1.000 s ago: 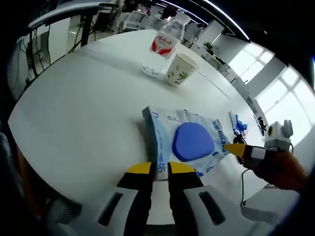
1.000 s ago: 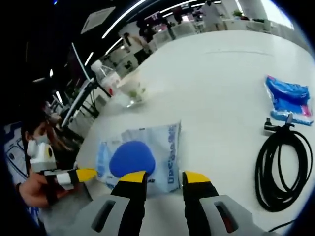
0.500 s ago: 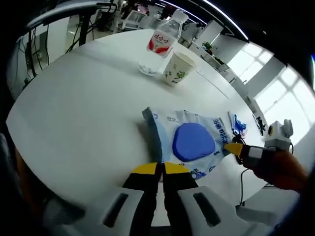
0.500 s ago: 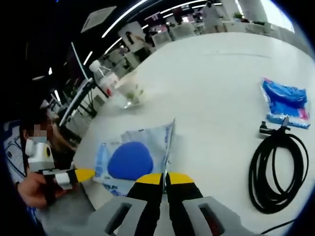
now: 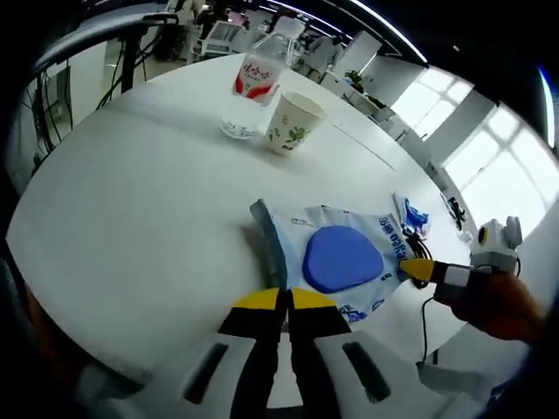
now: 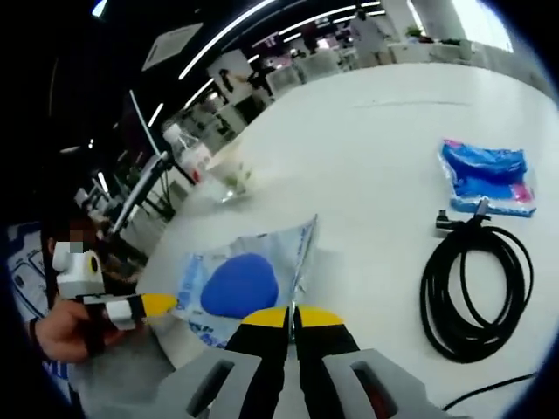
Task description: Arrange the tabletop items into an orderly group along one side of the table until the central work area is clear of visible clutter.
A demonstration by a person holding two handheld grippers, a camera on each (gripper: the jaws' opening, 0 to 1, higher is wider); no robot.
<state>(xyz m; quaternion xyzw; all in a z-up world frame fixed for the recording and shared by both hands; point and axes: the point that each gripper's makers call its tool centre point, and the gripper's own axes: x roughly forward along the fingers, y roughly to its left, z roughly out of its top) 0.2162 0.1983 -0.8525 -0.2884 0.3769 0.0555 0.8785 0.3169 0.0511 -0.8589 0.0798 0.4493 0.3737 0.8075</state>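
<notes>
Two grippers: both have closed in the last second — a second ago each pair of yellow-tipped jaws stood apart at an edge of the pouch; now each is pinched together on it.
Table (image 5: 131, 201): white and round, with its things spread apart — nothing is grouped along one side yet.
Pouch (image 5: 336, 257): a light blue packet with a dark blue oval on it, lying near the table's edge closest to the person. One long edge is now raised off the surface (it lay flatter a second ago).
Left gripper (image 5: 286, 301): clamped on the pouch's near edge; in the right gripper view it (image 6: 157, 304) reaches the pouch's far corner from the left.
Right gripper (image 6: 293, 316): clamped on the pouch's opposite edge, where the film stands up in a ridge; it (image 5: 417, 269) shows at the pouch's far corner in the left gripper view.
Cable (image 6: 476, 288): a black coil, apart from the pouch.
Bottle (image 5: 251, 83) and paper cup (image 5: 293, 122): side by side, well apart from the pouch.
Small blue packet (image 6: 489, 175): just beyond the cable.
Meaning: the pouch is held at both ends — likely ready to be lifted toward a side, perhaps toward the bottle and cup.
</notes>
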